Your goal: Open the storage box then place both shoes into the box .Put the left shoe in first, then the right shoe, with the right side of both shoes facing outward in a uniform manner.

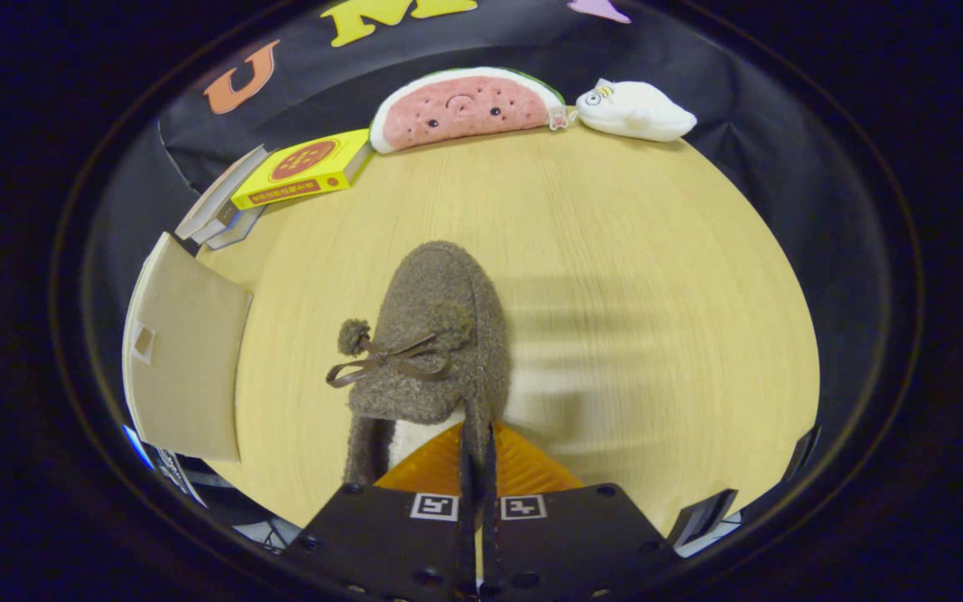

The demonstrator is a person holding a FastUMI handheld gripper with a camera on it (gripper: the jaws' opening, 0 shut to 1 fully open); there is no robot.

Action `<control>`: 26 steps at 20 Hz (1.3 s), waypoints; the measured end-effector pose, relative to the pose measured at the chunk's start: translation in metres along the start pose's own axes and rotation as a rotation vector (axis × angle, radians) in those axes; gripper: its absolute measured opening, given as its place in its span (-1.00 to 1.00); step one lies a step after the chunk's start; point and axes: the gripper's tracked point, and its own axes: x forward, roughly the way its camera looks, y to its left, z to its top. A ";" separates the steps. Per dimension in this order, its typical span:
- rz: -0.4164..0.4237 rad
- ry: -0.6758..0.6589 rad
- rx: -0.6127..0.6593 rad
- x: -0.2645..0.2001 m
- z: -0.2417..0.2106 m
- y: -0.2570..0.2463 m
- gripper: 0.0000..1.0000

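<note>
My gripper [478, 456]: clamped on slipper's side wall, both fingers pinching it.
Slipper [435, 334]: brown fuzzy w/ bow, btwn my fingers, toe pointing away over table [615, 251].
Box [185, 359]: left of slipper, apart.

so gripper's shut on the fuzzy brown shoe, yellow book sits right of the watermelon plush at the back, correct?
Not quite: the gripper view shows the yellow book left of the watermelon plush, not right. The rest holds: the gripper is shut on the fuzzy brown shoe, pinching its rim.
</note>
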 end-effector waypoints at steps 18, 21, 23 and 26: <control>0.064 -0.257 0.034 -0.161 0.020 0.117 -1.00; 0.094 -0.286 0.024 -0.178 0.024 0.162 -1.00; 0.113 -0.293 0.020 -0.181 0.027 0.193 -0.99; 0.134 -0.292 0.016 -0.180 0.031 0.236 -1.00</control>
